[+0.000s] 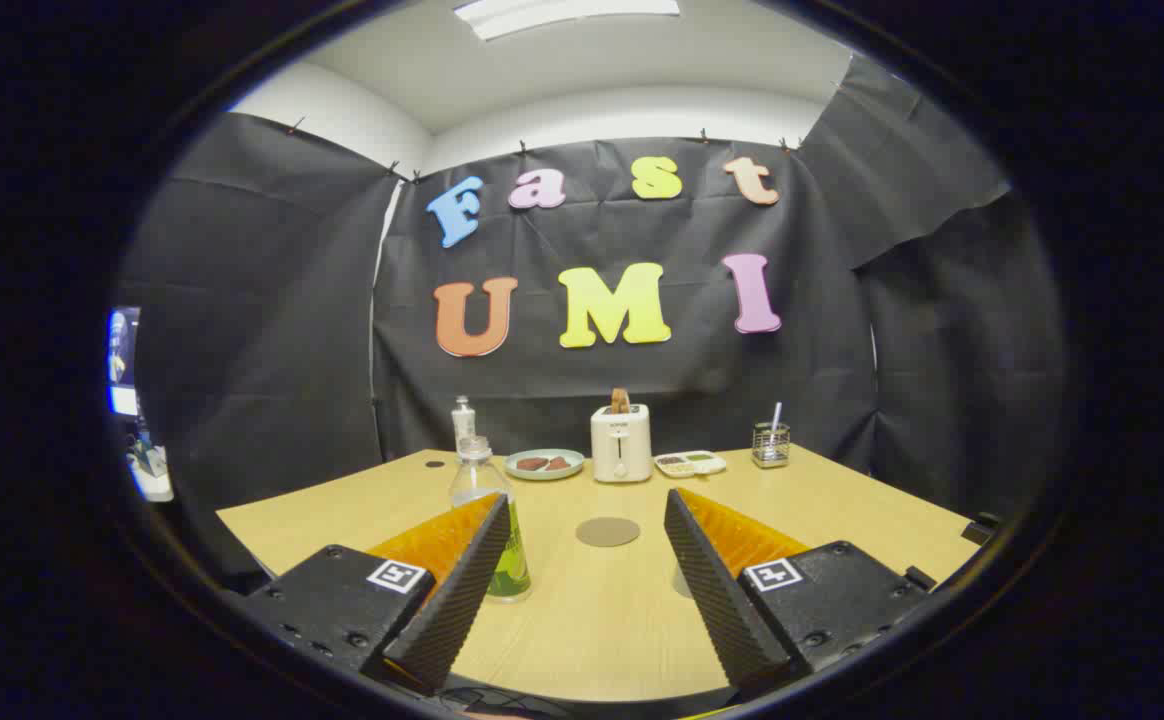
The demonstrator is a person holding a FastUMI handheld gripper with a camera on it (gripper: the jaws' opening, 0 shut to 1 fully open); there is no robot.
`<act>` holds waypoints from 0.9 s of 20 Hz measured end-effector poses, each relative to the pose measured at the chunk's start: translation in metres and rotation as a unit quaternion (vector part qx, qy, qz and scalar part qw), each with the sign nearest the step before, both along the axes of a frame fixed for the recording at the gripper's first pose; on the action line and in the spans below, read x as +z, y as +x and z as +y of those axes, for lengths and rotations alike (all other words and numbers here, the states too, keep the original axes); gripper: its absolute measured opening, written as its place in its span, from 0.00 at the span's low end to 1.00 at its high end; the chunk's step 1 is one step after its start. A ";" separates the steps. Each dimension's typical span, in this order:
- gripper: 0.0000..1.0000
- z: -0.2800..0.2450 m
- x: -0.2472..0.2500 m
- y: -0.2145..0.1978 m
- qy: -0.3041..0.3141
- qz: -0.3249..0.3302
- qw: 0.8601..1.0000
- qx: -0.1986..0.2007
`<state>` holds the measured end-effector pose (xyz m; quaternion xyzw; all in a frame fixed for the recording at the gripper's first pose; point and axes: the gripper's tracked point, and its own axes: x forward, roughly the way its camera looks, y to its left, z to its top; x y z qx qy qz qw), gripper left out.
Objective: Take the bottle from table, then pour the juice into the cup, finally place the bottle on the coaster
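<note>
- Our gripper point(582, 520) is spread wide with nothing between the fingers, both of them hanging over the wooden bench point(602, 620)
- The bottle point(490, 530) stands upright on the bench right at the tip of our left finger point(457, 590), partly hidden behind it, clear with green juice low inside
- Behind our right finger point(712, 580) we catch a sliver of something pale, can't tell if it's the cup
- Ahead of the fingers, in line with the gap, sits the round brown coaster point(608, 531), well apart from the bottle
- Along the far edge we've got a second bottle point(462, 420), a plate point(544, 464), a white toaster point(621, 442), a small tray point(690, 463) and a wire holder point(771, 444)
</note>
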<state>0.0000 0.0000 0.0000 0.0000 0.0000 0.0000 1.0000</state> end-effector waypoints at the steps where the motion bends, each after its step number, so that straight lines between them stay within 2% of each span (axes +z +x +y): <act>1: 1.00 -0.001 -0.001 0.000 0.003 0.001 1.000 -0.004; 8: 1.00 0.007 -0.008 0.006 0.009 0.014 1.000 -0.009; 18: 1.00 0.019 -0.005 0.007 -0.015 0.010 1.000 -0.005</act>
